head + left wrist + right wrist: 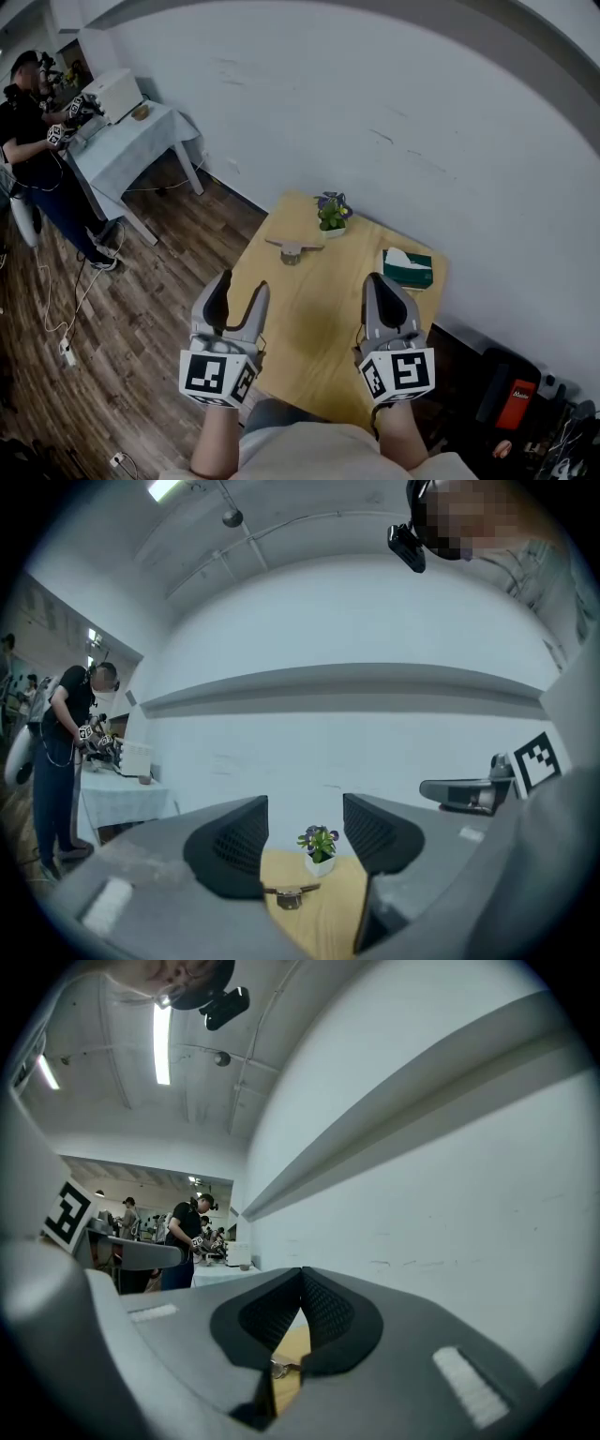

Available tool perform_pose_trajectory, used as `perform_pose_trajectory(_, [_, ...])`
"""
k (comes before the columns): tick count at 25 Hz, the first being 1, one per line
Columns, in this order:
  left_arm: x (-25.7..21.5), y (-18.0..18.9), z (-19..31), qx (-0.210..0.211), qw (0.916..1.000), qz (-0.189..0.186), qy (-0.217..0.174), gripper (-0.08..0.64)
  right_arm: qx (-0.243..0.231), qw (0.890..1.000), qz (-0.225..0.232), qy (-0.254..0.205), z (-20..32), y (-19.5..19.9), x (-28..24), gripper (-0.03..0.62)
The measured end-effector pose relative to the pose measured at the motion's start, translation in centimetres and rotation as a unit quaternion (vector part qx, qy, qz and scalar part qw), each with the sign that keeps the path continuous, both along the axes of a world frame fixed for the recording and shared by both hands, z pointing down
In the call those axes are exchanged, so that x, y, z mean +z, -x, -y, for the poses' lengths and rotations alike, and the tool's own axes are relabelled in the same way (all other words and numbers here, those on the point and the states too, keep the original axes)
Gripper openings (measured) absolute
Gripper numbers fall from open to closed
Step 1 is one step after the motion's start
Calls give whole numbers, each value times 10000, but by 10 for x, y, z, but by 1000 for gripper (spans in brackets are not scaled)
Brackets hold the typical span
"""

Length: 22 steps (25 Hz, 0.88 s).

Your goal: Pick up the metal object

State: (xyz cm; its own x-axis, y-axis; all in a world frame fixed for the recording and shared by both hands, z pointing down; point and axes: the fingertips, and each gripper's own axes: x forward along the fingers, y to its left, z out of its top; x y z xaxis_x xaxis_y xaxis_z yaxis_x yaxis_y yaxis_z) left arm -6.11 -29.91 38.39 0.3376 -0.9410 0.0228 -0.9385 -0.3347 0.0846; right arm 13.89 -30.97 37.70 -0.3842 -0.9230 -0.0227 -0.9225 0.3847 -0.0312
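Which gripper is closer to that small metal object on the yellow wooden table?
Left. The left gripper faces the small metal object, slightly to its left; the right gripper is farther off, on its right.

Surface [323,328] bare on near side of plant [332,214]: open approach. 3 obstacles: metal object [293,249] just front-L of plant, tissue box [407,267] to R, wall [375,112] behind.

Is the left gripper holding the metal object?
No: the left gripper has its jaws apart and empty; the metal object lies on the table ahead.
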Motion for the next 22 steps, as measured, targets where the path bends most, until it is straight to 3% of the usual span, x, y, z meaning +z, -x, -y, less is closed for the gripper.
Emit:
perform_pose_trajectory(11, [10,0,1,37,9999,57,132,250,-64,10000,7,-42,-4,7,-4,2])
perform_pose_trajectory(22, [40,-23,34,432,9975,125,548,250,152,9996,-125,223,22,1,17,2])
